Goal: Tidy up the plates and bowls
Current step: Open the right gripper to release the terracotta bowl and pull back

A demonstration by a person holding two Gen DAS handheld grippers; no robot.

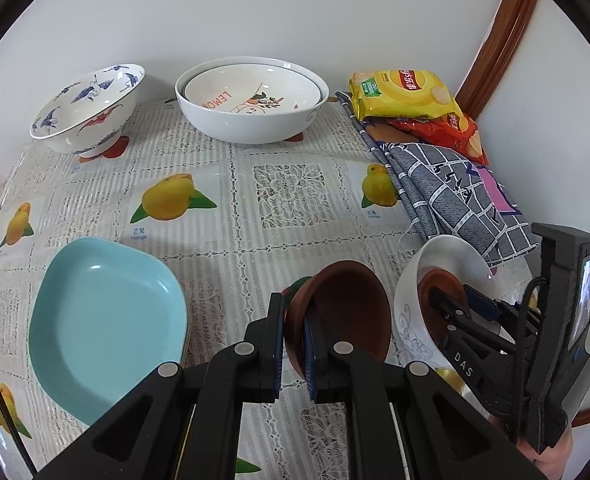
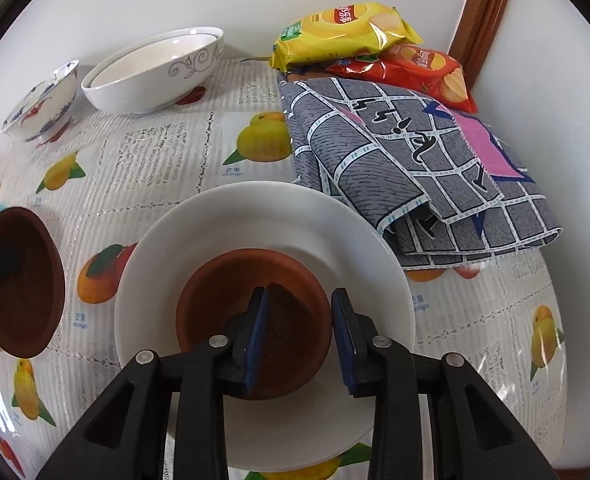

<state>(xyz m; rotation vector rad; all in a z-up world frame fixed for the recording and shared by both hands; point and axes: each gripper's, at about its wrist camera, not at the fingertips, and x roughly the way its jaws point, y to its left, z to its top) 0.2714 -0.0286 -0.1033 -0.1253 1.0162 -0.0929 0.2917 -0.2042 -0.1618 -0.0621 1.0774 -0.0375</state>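
My left gripper (image 1: 293, 340) is shut on the rim of a brown clay bowl (image 1: 347, 308) and holds it tilted above the table; this bowl also shows at the left of the right wrist view (image 2: 19, 284). My right gripper (image 2: 301, 336) is open, its jaws astride the right rim of a second brown clay bowl (image 2: 251, 280) that sits inside a white bowl (image 2: 263, 216). In the left wrist view the right gripper (image 1: 451, 312) reaches into that white bowl (image 1: 435, 260). A light blue plate (image 1: 103, 320) lies at the near left.
At the back stand a blue-patterned bowl (image 1: 87, 108) and a big white bowl with a lemon-print bowl nested in it (image 1: 251, 100). A grey checked cloth (image 2: 423, 160) and two crisp bags (image 2: 347, 32) lie at the right, near the wall corner.
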